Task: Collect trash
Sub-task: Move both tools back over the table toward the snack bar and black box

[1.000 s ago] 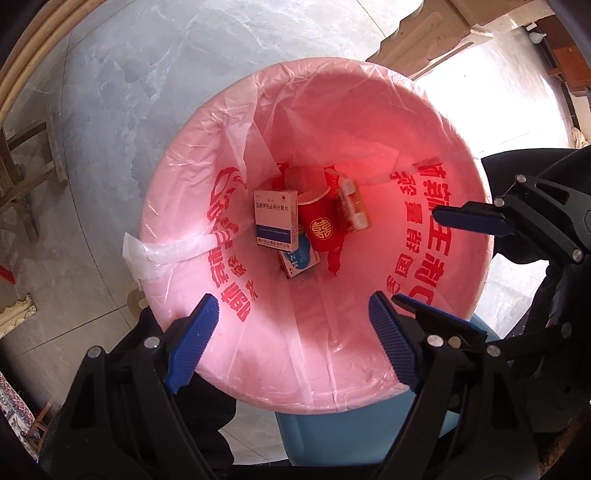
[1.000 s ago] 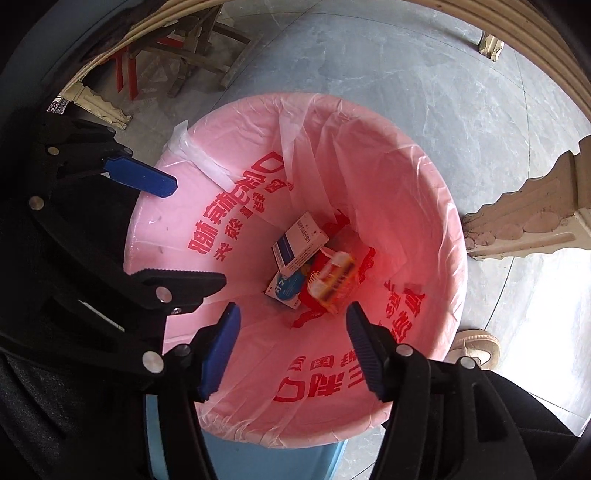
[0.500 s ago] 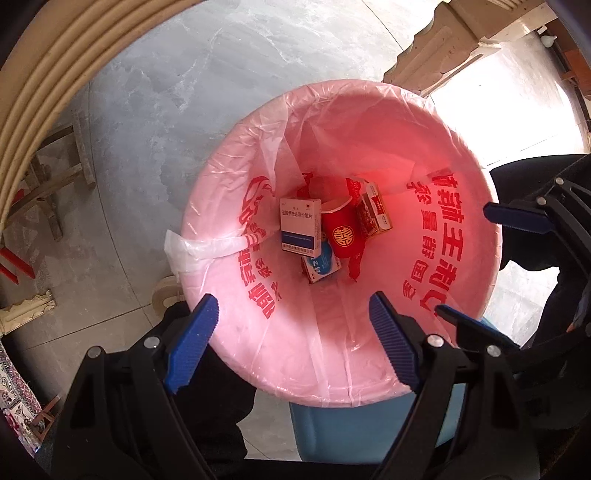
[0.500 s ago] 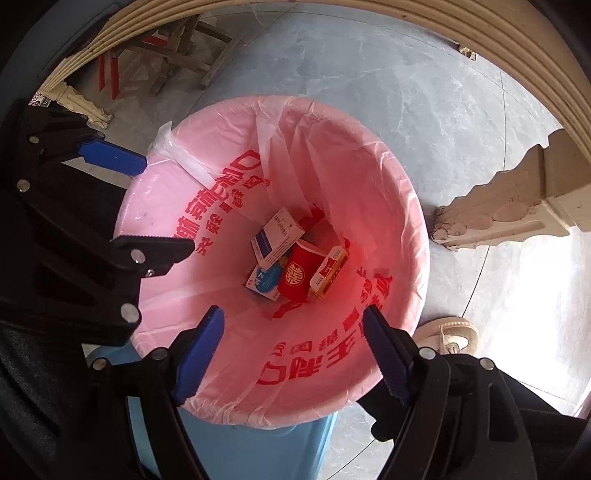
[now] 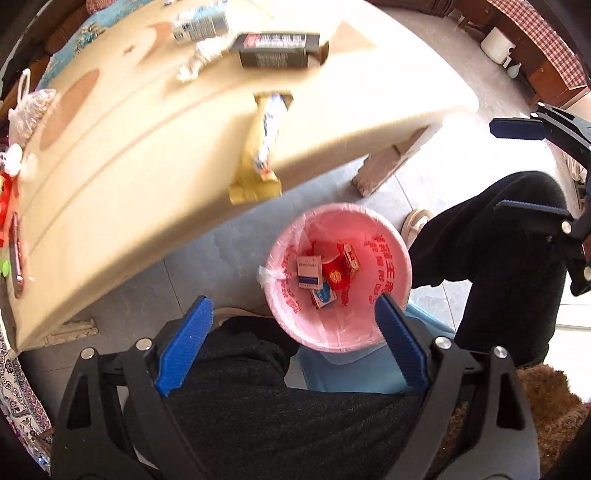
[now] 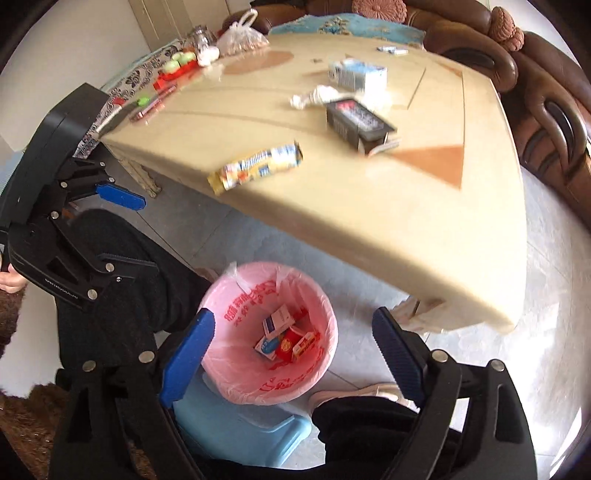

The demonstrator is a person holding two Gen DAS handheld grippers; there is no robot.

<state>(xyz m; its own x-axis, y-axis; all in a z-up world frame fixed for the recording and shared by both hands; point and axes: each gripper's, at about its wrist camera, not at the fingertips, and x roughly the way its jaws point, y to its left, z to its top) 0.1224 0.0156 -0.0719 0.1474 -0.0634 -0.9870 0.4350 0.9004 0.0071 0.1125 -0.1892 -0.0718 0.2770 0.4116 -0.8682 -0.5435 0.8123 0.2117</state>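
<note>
A bin lined with a pink bag [image 5: 391, 266] [image 6: 236, 302] stands on the floor below the table edge; it holds small boxes and a red cup [image 5: 338, 275] [image 6: 286, 343]. On the beige table [image 6: 369, 206] [image 5: 110, 192] lie a yellow snack wrapper [image 6: 258, 166] [image 5: 262, 147], a black box [image 6: 354, 120] [image 5: 275, 48], a white-blue carton [image 6: 358, 75] [image 5: 201, 20] and crumpled paper [image 6: 314, 98]. My left gripper [image 5: 291, 343] [image 6: 114, 225] is open and empty above the bin. My right gripper [image 6: 291, 369] [image 5: 524, 170] is open and empty too.
A blue stool [image 6: 236, 428] [image 5: 351, 373] sits beside the bin. The person's dark-trousered legs [image 5: 491, 258] [image 6: 122, 266] flank it. A plastic bag [image 6: 240, 37], red and green items [image 6: 173, 70] lie at the table's far side. A brown sofa [image 6: 546, 96] lies behind.
Both grippers have risen well away from the bin, which looks much smaller now. The table top and the trash on it have come into view.
</note>
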